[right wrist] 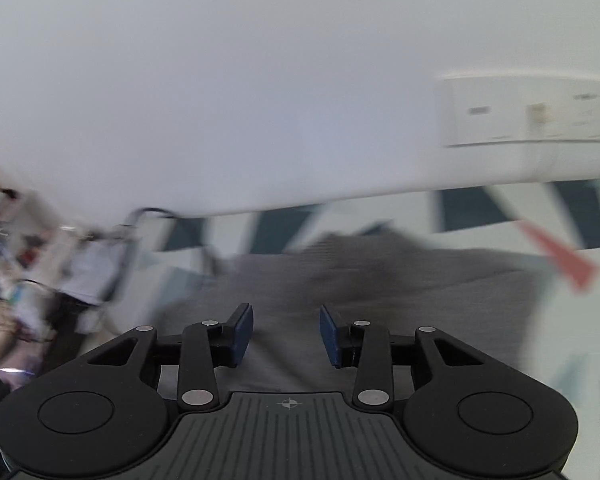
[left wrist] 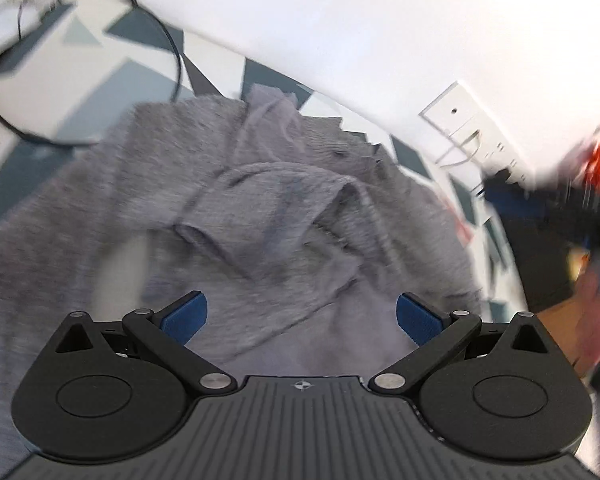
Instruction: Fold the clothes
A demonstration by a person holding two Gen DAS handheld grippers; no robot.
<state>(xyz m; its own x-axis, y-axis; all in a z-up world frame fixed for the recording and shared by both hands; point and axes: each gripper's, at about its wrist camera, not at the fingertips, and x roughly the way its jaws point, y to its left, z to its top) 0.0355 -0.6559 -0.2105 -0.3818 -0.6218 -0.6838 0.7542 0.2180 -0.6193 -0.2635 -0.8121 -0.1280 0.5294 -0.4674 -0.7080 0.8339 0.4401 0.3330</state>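
Observation:
A grey knit hooded garment (left wrist: 268,216) lies crumpled on a cloth with a teal, grey and white triangle print (left wrist: 112,68); its hood and drawstrings are bunched near the middle. My left gripper (left wrist: 302,318) hovers over it, jaws wide apart, nothing between the blue pads. In the right wrist view the same grey garment (right wrist: 400,276) lies spread ahead, blurred by motion. My right gripper (right wrist: 286,336) stands above its near part with a moderate gap between the blue pads, and no cloth is pinched between them.
A black cable (left wrist: 168,44) loops over the patterned cloth at the upper left. A white wall with a socket panel (left wrist: 468,120) runs behind. A blurred hand and dark device (left wrist: 596,264) show at the right edge. Cluttered items (right wrist: 16,272) sit at the left.

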